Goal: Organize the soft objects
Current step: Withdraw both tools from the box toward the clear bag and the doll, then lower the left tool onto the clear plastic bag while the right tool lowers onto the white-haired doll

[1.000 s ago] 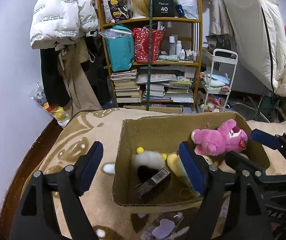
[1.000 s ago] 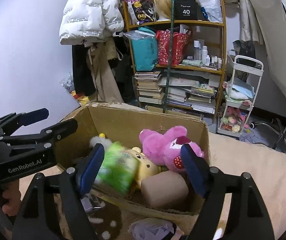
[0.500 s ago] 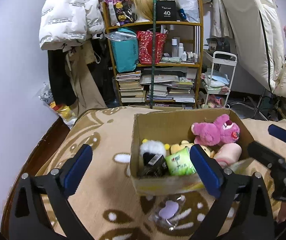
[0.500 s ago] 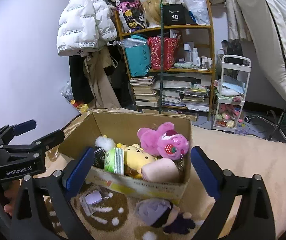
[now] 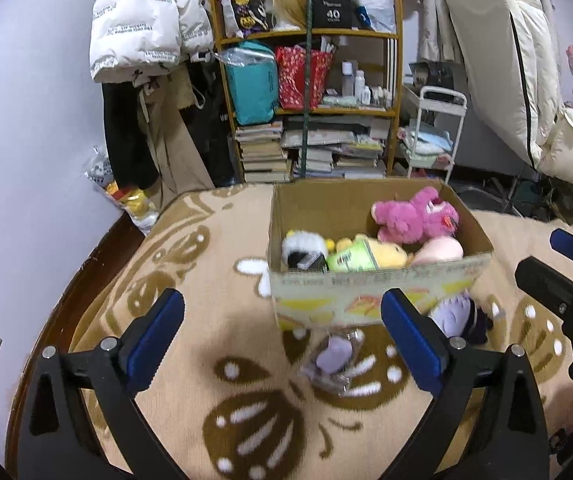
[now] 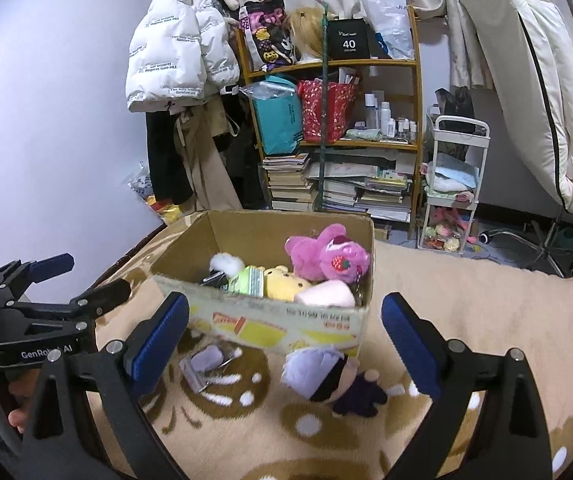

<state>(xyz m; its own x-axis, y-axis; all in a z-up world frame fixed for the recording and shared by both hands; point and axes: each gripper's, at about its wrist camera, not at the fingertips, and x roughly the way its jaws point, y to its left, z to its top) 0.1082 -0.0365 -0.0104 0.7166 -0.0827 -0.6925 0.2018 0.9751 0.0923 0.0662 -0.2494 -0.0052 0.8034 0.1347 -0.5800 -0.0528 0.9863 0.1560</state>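
Note:
A cardboard box (image 5: 370, 296) (image 6: 286, 330) stands on the beige blanket. It holds a pink plush bear (image 5: 414, 216) (image 6: 328, 256), a yellow plush (image 5: 386, 252) (image 6: 286, 286), a green pack (image 5: 350, 258) (image 6: 248, 282), a pink cushion (image 5: 438, 250) (image 6: 326, 298) and a white-and-black fluffy toy (image 5: 302, 246) (image 6: 226, 264). A lavender-haired doll in dark clothes (image 5: 460, 318) (image 6: 332, 378) and a clear-wrapped purple item (image 5: 332, 356) (image 6: 204, 362) lie in front of the box. My left gripper (image 5: 282, 338) and right gripper (image 6: 284, 340) are open and empty, short of the box.
A cluttered wooden shelf (image 5: 310, 96) with books and bags stands behind the bed. A white trolley (image 5: 432, 136) stands beside it. Jackets (image 5: 142, 20) hang at left. The blanket's left edge (image 5: 98, 264) drops to the wall. A folded mattress (image 5: 506, 60) leans at right.
Both grippers have drawn back from the box and spread wider. The doll and the wrapped purple item in front of the box have come into view.

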